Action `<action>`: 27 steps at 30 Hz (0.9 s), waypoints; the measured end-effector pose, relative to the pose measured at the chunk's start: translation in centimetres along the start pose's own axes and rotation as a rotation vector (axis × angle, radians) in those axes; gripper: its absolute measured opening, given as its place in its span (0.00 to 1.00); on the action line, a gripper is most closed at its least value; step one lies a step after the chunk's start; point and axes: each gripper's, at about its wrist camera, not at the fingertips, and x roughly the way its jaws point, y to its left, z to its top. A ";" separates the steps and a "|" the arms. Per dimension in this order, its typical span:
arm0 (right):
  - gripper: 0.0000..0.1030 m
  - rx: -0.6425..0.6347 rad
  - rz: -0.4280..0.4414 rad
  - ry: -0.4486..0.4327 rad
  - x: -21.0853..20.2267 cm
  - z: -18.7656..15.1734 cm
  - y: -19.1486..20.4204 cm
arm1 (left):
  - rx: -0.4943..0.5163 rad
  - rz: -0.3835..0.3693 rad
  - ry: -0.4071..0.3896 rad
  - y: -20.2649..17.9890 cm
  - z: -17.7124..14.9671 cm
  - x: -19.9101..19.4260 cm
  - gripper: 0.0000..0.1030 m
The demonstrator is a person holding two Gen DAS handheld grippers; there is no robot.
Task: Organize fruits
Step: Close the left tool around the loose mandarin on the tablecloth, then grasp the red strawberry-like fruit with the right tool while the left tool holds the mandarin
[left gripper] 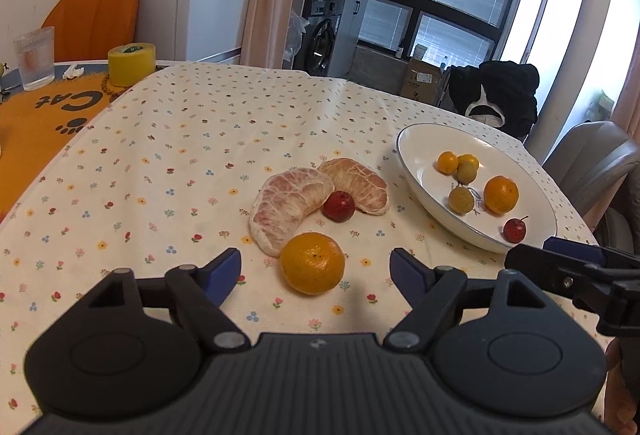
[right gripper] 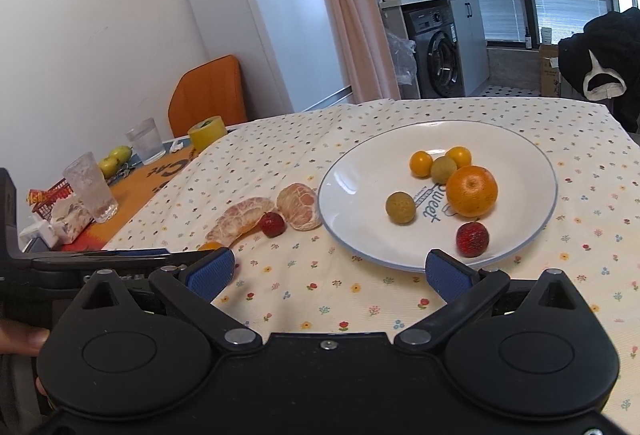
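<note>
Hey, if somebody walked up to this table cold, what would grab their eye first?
Probably the white plate on the flowered tablecloth, holding a big orange and five smaller fruits. Next, the fruit loose on the cloth to its left: two peeled pomelo segments flanking a small red fruit, with a mandarin just ahead of the open left tongs. The right tongs hang open at the plate's near rim.

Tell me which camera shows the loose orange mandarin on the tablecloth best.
The left wrist view: the round orange mandarin lies whole and unobstructed between the open left gripper jaws. The right wrist view shows only a sliver of it behind the left gripper's body.
</note>
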 end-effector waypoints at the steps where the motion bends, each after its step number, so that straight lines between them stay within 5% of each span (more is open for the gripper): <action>1: 1.00 -0.003 0.003 0.002 0.1 0.0 0.1 | -0.002 0.001 0.003 0.0 0.0 0.2 0.74; 8: 1.00 -0.027 0.026 0.014 0.9 0.2 0.7 | -0.016 0.006 0.020 0.3 -0.3 1.5 0.60; 13: 1.00 -0.040 0.038 0.026 1.7 0.4 1.3 | -0.027 -0.009 0.039 0.7 -0.4 2.3 0.37; 27: 0.93 -0.100 0.085 0.043 4.0 1.1 3.7 | -0.062 0.033 -0.014 3.4 0.4 0.0 0.36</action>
